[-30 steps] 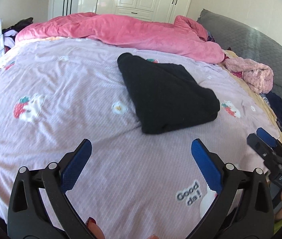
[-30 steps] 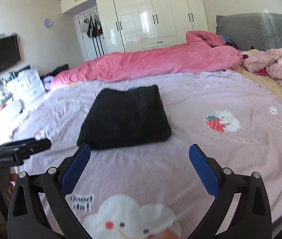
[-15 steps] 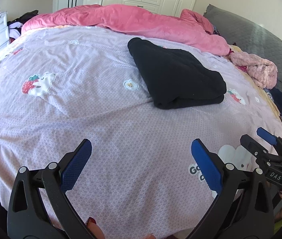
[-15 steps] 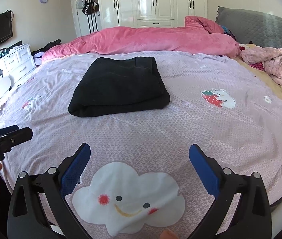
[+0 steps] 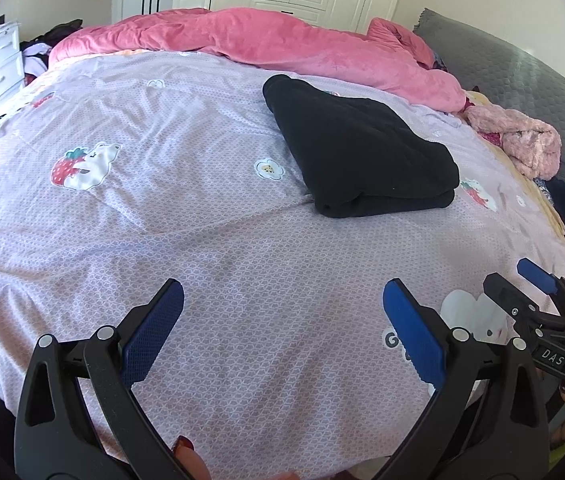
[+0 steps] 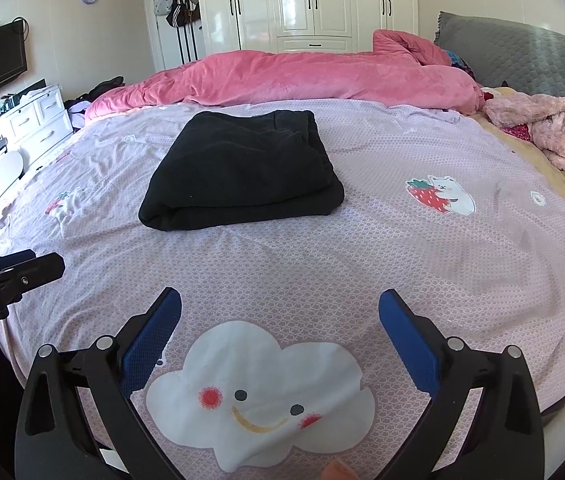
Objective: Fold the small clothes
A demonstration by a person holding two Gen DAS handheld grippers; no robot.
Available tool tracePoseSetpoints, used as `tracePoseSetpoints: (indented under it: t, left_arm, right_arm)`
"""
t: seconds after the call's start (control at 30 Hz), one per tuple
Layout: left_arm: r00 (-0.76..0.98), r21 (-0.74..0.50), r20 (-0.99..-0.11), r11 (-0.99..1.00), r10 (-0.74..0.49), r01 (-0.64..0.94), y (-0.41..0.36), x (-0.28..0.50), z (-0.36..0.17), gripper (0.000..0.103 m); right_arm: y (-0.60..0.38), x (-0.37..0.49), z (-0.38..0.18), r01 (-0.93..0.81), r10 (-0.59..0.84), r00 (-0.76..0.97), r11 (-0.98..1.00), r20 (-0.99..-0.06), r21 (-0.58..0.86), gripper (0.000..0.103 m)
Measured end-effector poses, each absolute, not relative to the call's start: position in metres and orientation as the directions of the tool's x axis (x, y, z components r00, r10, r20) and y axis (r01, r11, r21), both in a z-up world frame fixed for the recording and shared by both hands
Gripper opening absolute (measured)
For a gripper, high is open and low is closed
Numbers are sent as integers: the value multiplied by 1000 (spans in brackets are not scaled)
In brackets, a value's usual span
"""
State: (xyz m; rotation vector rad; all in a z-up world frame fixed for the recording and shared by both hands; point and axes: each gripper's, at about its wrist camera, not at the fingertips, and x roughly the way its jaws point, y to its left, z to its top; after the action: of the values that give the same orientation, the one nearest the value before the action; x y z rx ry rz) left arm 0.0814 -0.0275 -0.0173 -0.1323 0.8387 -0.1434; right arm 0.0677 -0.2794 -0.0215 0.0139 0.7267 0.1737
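On the bed: black garment lies folded, set mid-sheet for room.
Claws: left claw and right claw wide, empty, near edge.

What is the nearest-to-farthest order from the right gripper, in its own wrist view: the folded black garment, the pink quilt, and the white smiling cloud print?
1. White smiling cloud print: directly under the right gripper.
2. Folded black garment: mid-bed, slightly left.
3. Pink quilt: along the far edge.

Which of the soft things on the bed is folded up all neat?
The black garment in the middle of the bed is folded into a tidy flat stack. The pink duvet is bunched along the far side, and the fuzzy pink garment lies crumpled by the grey headboard.
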Motion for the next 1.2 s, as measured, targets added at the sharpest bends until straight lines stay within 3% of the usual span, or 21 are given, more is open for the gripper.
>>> tracePoseSetpoints:
  t: [1.2]
  left_arm:
    - [668, -158, -728, 986, -157, 60, -25, 78, -14, 94]
  right_arm:
    - [-281, 67, -23, -149, 159, 733, 986, -661, 72, 99]
